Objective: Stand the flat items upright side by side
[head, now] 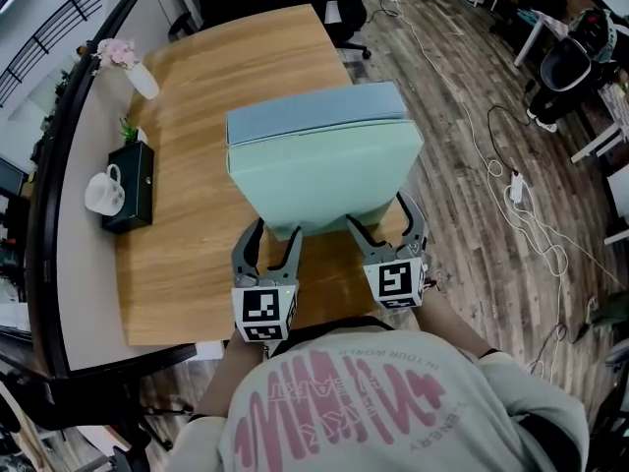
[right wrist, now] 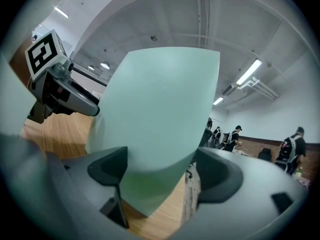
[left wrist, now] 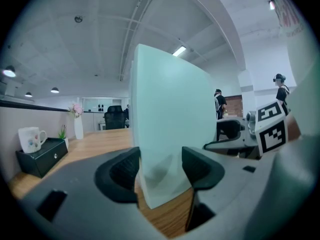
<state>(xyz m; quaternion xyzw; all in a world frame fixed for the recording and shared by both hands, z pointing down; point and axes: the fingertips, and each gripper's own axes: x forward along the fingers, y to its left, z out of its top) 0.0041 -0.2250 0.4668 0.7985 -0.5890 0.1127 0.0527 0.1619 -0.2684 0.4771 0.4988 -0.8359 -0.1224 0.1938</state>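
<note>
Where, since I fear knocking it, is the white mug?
In the head view the white mug sits on the black box at the table's left side, left of the green panel.

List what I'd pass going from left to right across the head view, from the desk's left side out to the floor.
white mug → flower vase → pale green block → white cable on the floor
</note>
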